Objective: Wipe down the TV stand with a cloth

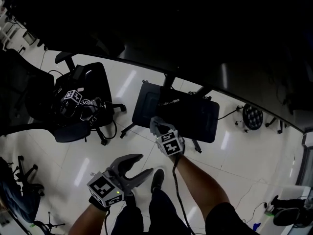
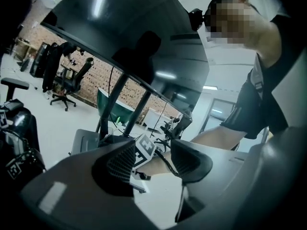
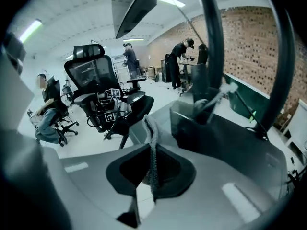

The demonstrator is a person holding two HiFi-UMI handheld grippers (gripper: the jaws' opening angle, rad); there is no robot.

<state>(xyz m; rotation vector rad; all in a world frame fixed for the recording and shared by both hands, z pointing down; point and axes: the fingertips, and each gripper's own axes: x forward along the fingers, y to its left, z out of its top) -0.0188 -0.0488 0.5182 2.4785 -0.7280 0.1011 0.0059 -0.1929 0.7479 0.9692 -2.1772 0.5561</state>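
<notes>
My right gripper has its two jaws pressed together on the cloth; the cloth is thin and grey-white, and a strip of it sticks up out of the jaws. The TV stand is just in front of this gripper; I see its flat dark base there, and its dark poles go up from the base, past the gripper's tip. I cannot tell if the cloth touches the base.

My left gripper has its jaws wide apart; nothing is held in them. Through the gap I look at the marker cube of the right gripper and the arm that holds it; so the right gripper is ahead of the left one. From the head view, the left gripper is nearer to me and well back from the stand; the right one reaches out to the stand's near edge.

The big dark screen hangs above and beyond both grippers. Far off to the left of the left gripper is a black office chair; some other marker cubes lie on its seat. The shiny white floor is under everything. Far in front of the right gripper, people stand by a brick wall.
</notes>
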